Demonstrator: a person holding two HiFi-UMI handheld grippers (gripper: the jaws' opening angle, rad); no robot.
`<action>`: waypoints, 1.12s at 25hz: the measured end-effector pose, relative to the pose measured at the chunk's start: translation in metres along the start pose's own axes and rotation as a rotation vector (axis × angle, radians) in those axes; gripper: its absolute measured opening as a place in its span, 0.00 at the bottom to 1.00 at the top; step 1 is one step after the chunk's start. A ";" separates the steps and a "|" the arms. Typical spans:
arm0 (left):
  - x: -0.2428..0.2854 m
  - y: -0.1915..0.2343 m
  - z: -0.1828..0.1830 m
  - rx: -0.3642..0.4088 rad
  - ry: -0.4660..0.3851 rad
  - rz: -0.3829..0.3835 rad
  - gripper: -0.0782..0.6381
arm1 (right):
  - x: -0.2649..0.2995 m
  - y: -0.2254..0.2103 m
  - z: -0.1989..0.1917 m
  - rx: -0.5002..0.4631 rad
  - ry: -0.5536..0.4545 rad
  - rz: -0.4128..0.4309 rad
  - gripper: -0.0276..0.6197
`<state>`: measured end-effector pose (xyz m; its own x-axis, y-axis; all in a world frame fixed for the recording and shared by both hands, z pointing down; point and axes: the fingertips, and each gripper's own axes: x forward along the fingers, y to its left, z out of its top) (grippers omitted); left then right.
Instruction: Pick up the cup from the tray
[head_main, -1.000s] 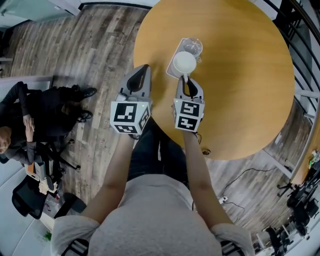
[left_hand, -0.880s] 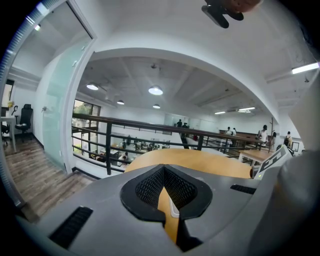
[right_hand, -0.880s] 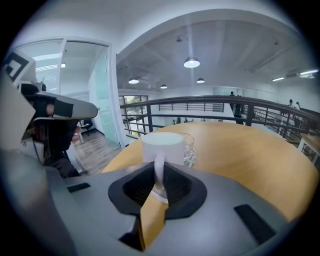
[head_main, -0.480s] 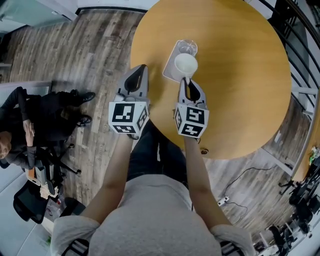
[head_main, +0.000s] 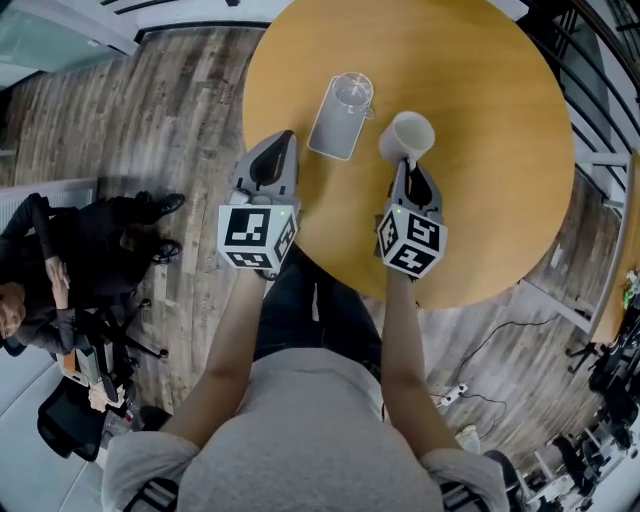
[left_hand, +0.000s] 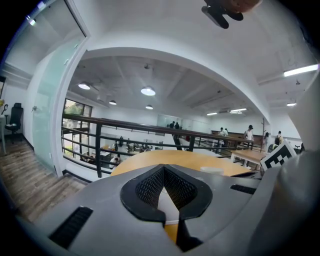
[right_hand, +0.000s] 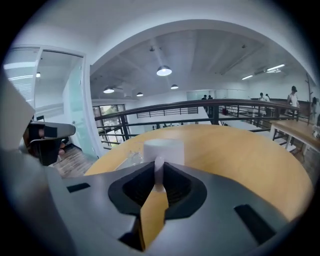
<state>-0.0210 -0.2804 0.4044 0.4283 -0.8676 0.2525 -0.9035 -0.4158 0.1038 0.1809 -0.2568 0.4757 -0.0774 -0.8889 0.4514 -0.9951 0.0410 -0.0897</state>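
Observation:
A white cup (head_main: 406, 135) hangs over the round wooden table (head_main: 490, 90), to the right of the grey tray (head_main: 330, 132). My right gripper (head_main: 410, 163) is shut on the cup's handle, and in the right gripper view the cup (right_hand: 164, 149) stands just beyond the jaws (right_hand: 159, 172). A clear glass cup (head_main: 352, 92) stays on the tray's far end. My left gripper (head_main: 270, 150) hovers at the table's near left edge, beside the tray, holding nothing. Its pads (left_hand: 150, 186) meet at the tips.
A person in dark clothes (head_main: 60, 250) sits on the wooden floor side at the left. A black railing (head_main: 600, 110) runs past the table's right side. Cables and gear (head_main: 600, 400) lie on the floor at the lower right.
My right gripper has carried the white cup off the tray, rightward and slightly up, and it now hangs over bare table. The left gripper has barely shifted.

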 end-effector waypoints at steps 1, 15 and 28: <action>0.001 -0.003 0.000 0.001 0.000 -0.005 0.12 | -0.001 -0.009 -0.001 0.005 0.001 -0.020 0.11; 0.006 -0.017 0.000 0.022 0.005 -0.026 0.12 | 0.012 -0.052 -0.025 0.030 0.042 -0.083 0.11; 0.004 -0.010 -0.007 0.015 0.021 -0.001 0.12 | 0.013 -0.044 -0.062 -0.008 0.113 -0.079 0.11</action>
<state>-0.0100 -0.2775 0.4111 0.4290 -0.8613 0.2723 -0.9025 -0.4211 0.0901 0.2199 -0.2415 0.5406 -0.0045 -0.8325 0.5540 -0.9988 -0.0231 -0.0429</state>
